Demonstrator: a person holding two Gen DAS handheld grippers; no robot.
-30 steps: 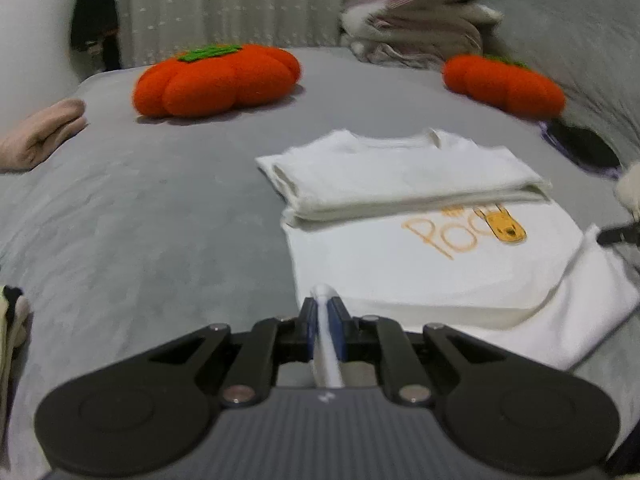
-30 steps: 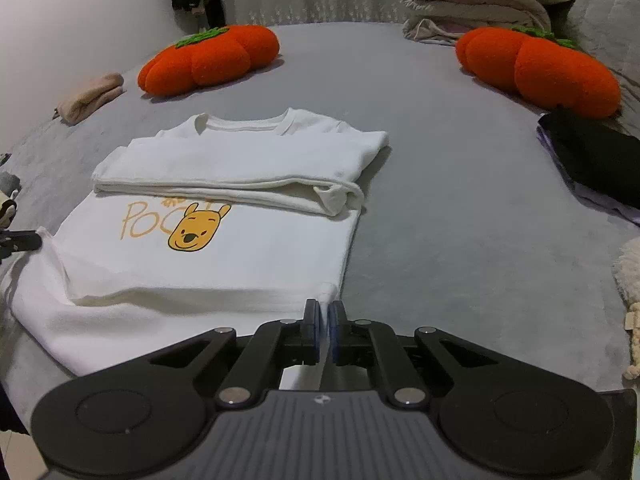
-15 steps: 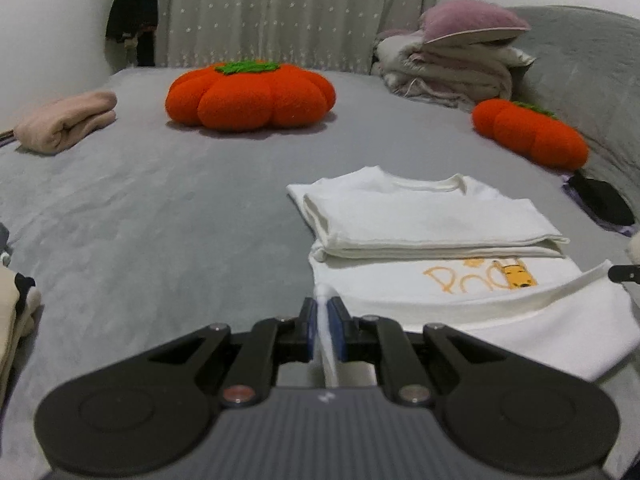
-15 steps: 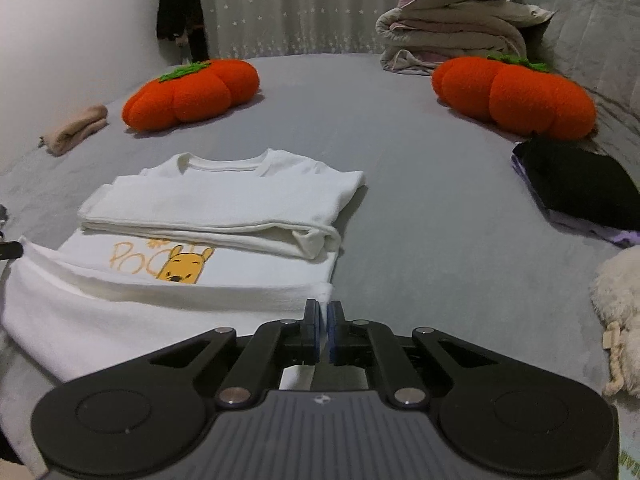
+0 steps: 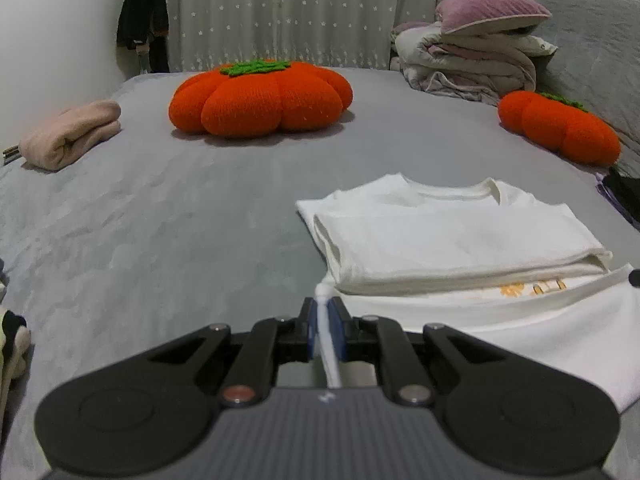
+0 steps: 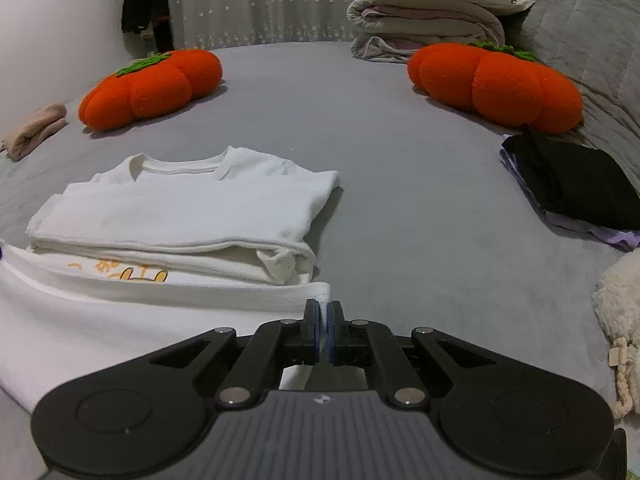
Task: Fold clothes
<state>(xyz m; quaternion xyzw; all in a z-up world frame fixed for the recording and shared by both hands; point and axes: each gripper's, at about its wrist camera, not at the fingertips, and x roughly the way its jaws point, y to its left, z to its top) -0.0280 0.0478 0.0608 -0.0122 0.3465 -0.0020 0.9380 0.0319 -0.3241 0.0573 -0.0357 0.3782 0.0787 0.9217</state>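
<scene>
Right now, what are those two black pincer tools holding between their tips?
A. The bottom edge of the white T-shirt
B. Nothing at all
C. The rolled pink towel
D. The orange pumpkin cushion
A: the left gripper and the right gripper are each clamped on a corner of the white T-shirt's bottom edge, which is lifted over its printed front.

Left gripper (image 5: 324, 320): you had it clamped on the white T-shirt's (image 5: 452, 240) hem corner.
T-shirt: partly folded on the grey bed (image 5: 160, 220), orange print half covered.
Background: two orange pumpkin cushions (image 5: 260, 98), pink rolled garment (image 5: 70, 134) at left.
</scene>
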